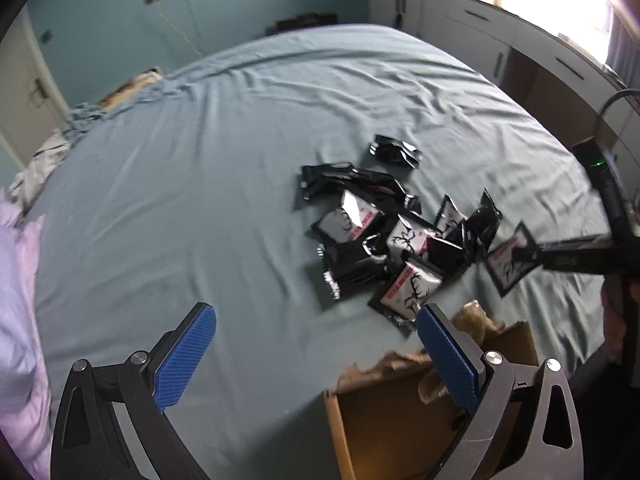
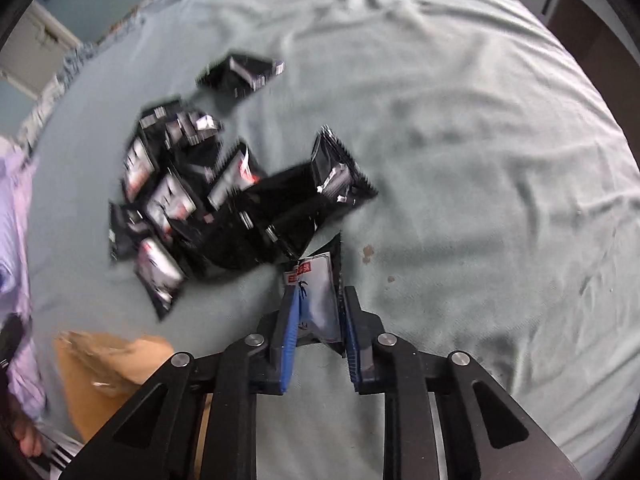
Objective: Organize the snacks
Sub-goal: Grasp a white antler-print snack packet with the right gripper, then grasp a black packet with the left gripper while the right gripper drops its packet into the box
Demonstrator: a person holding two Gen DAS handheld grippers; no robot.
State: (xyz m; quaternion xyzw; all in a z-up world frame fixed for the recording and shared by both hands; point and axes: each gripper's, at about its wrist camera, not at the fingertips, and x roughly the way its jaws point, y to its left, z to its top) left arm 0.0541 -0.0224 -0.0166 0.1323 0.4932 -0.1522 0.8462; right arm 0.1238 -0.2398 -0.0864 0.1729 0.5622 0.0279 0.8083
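Note:
A pile of black and silver snack packets [image 1: 384,236] lies on the grey-green bed sheet [image 1: 200,184]; it also shows in the right wrist view [image 2: 208,196]. My left gripper [image 1: 316,324] is open and empty, above the sheet next to a brown cardboard box [image 1: 400,420]. My right gripper [image 2: 318,304] is shut on one snack packet [image 2: 318,292] and holds it just right of the pile. In the left wrist view the right gripper [image 1: 524,256] reaches in from the right with that packet [image 1: 506,266].
The cardboard box [image 2: 104,376] with torn flaps sits at the bed's near edge. One packet [image 1: 396,151] lies apart behind the pile. A lilac quilt [image 1: 16,320] is on the left. White cupboards [image 1: 480,32] stand beyond the bed on the right.

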